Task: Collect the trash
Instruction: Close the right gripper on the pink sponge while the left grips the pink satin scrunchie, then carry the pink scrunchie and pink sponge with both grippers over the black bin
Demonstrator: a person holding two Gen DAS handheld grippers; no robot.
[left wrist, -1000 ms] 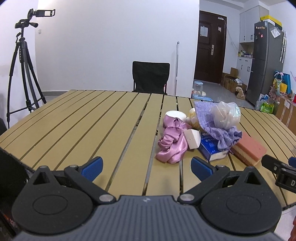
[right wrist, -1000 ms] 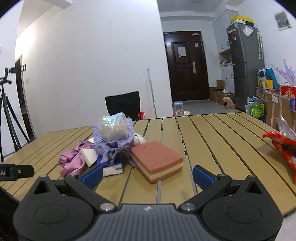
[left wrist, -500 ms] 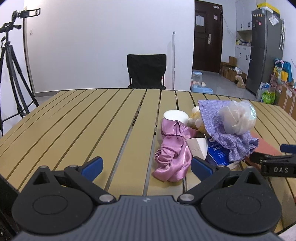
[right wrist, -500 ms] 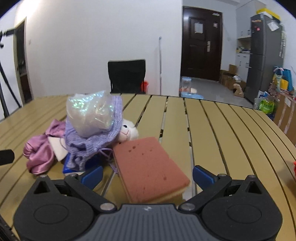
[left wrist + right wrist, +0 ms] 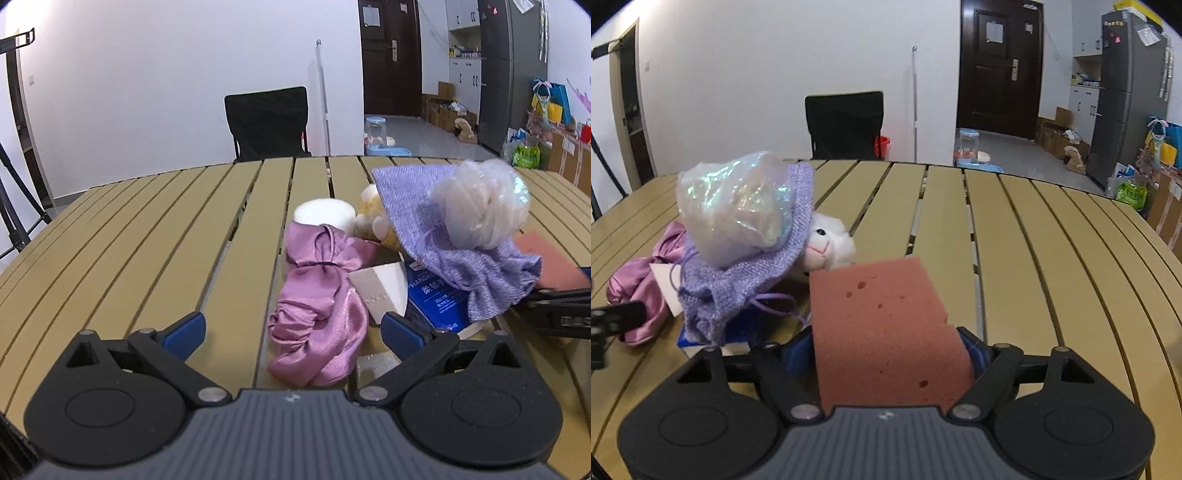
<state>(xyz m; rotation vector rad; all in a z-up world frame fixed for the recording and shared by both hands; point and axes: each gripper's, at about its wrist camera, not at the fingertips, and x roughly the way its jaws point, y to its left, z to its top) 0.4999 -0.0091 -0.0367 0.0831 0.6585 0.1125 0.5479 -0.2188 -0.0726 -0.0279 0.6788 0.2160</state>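
Your right gripper (image 5: 886, 350) has just been closing, and its blue fingers (image 5: 973, 350) now sit against both sides of the pink sponge (image 5: 882, 325), so you are grasping it near its close end, with the rest sticking out toward twelve o'clock. Your left gripper (image 5: 291, 328) is released, its fingers (image 5: 184, 328) spread wide with nothing between them. From here the likeliest trouble is the sponge itself: it is soft, so a shallow pinch at one end may let it bend, squirm or slip out when you lift, and I would judge a deeper bite safer. Its far corner at eleven o'clock lies touching or just beside the white plush toy (image 5: 827, 247) and near the loose strings of the lilac drawstring pouch (image 5: 738, 280), so a quick pull could drag those along or topple the iridescent plastic wrap (image 5: 735, 210) perched on the pouch. On the left, the pink satin cloth (image 5: 321, 317) lies just ahead of your fingers at about one o'clock, nearer the right finger; the white tag (image 5: 380, 291) and blue tissue pack (image 5: 436, 299) sit farther toward two o'clock, the white cylinder (image 5: 325, 218) beyond at twelve. The two grippers are close across the pile on the slatted worktop (image 5: 147, 240), so mind them colliding.
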